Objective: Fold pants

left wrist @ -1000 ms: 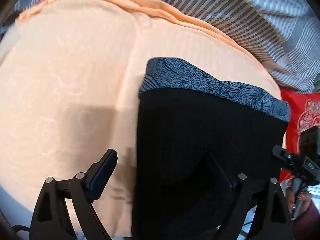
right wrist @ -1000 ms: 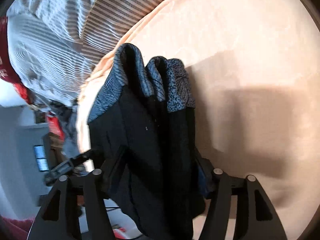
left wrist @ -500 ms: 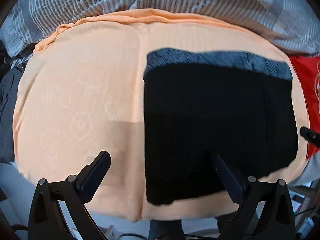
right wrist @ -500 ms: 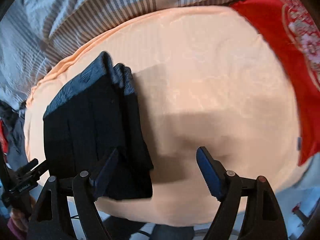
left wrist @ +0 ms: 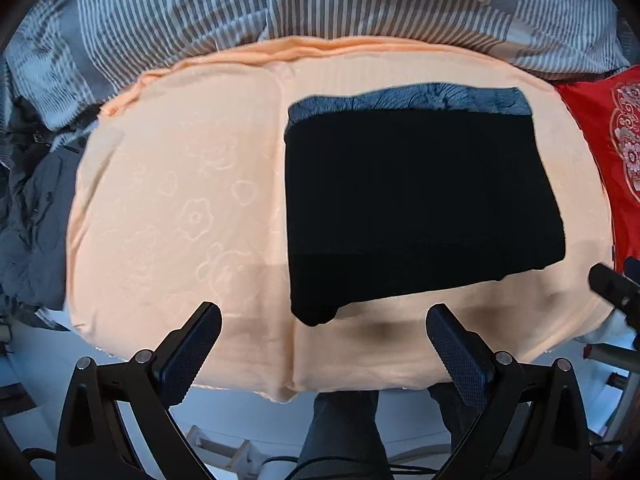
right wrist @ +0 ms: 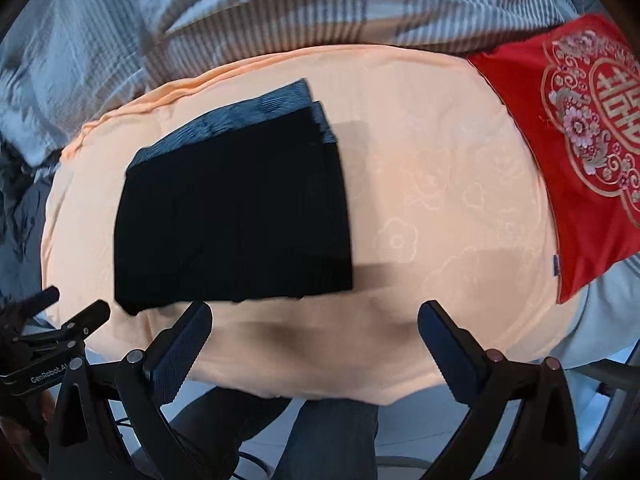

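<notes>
Pants lie folded on the sheet; left gripper wide open, empty; right gripper opening, empty.

I see the black pants folded into a flat, compact rectangle on the peach blanket, their patterned grey-blue waistband along the far edge.

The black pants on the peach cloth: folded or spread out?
Folded. The black pants lie as a compact rectangle, layered edges stacked at one side.
</notes>
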`<action>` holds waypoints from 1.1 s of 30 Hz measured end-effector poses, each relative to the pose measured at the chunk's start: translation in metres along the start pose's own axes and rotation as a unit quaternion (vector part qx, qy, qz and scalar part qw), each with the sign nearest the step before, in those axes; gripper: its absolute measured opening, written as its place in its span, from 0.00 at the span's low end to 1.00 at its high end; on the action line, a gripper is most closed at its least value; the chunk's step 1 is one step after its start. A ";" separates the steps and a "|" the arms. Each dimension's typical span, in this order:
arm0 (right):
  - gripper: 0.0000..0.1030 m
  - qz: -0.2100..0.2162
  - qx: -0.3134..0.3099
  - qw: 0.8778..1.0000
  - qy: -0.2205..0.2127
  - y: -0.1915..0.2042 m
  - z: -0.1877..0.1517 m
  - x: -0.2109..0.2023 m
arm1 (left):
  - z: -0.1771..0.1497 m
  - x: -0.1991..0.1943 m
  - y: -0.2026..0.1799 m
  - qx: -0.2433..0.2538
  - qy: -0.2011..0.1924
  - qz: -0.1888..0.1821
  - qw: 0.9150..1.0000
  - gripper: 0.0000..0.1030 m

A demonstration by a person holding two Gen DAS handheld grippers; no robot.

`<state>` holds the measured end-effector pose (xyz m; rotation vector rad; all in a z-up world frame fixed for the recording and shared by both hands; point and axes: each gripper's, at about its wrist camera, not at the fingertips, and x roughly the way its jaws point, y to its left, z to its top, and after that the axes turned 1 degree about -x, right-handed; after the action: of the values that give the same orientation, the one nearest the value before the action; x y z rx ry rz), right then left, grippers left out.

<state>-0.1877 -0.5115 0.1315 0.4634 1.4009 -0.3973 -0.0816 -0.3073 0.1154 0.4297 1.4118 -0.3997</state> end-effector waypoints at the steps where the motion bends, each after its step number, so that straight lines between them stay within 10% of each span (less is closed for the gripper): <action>1: 1.00 0.001 0.001 1.000 0.001 0.004 -0.002 -0.004 | 0.000 -0.006 -0.001 0.004 -0.004 0.001 1.000 1.00; 33: 1.00 -0.034 -0.010 0.999 0.004 0.042 0.003 -0.051 | 0.003 -0.053 0.006 -0.012 -0.019 -0.023 0.999 1.00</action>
<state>-0.1697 -0.4782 0.1860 0.4008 1.4297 -0.4367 -0.0821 -0.3028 0.1686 0.3688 1.3902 -0.4255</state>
